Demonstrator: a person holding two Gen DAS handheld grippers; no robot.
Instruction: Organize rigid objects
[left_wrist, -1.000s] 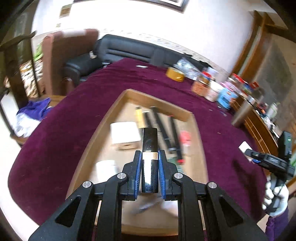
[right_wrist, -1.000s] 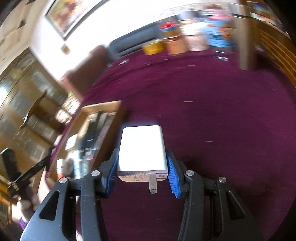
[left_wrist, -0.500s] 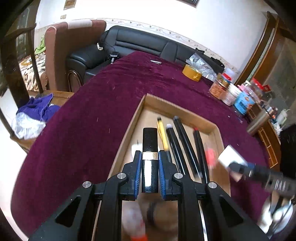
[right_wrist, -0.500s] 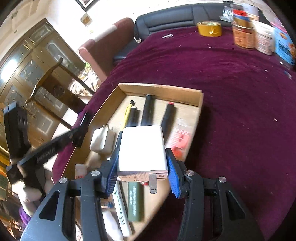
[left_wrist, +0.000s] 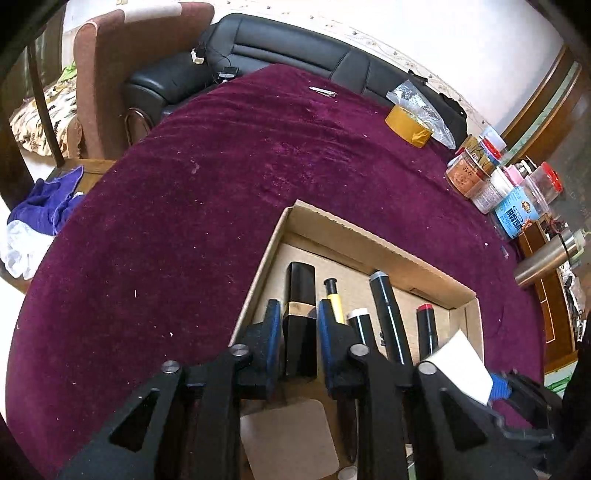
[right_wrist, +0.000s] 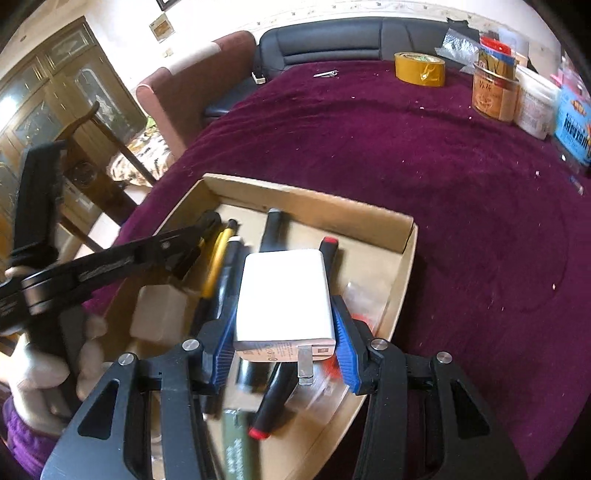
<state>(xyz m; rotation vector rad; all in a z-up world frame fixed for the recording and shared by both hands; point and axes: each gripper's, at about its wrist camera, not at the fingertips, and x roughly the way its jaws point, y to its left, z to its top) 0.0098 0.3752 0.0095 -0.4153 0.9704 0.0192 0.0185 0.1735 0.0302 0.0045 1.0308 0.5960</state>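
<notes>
A shallow cardboard box lies on the maroon tablecloth. My left gripper is low in the box's far left corner. Its jaws are opening around a black tube with a gold band, and thin gaps show beside the pads. To the tube's right lie a yellow pen, a black marker and a red-capped marker. My right gripper is shut on a white plug charger and hovers over the middle of the box. That charger also shows in the left wrist view.
A second white charger sits in the box's left part. A yellow tape roll, several jars and a steel flask crowd the table's far right. A black sofa and an armchair stand behind.
Both grippers came in over the box. The left one sank into the far left corner with the black tube and its pads parted. The right one carried the charger above the pens.
</notes>
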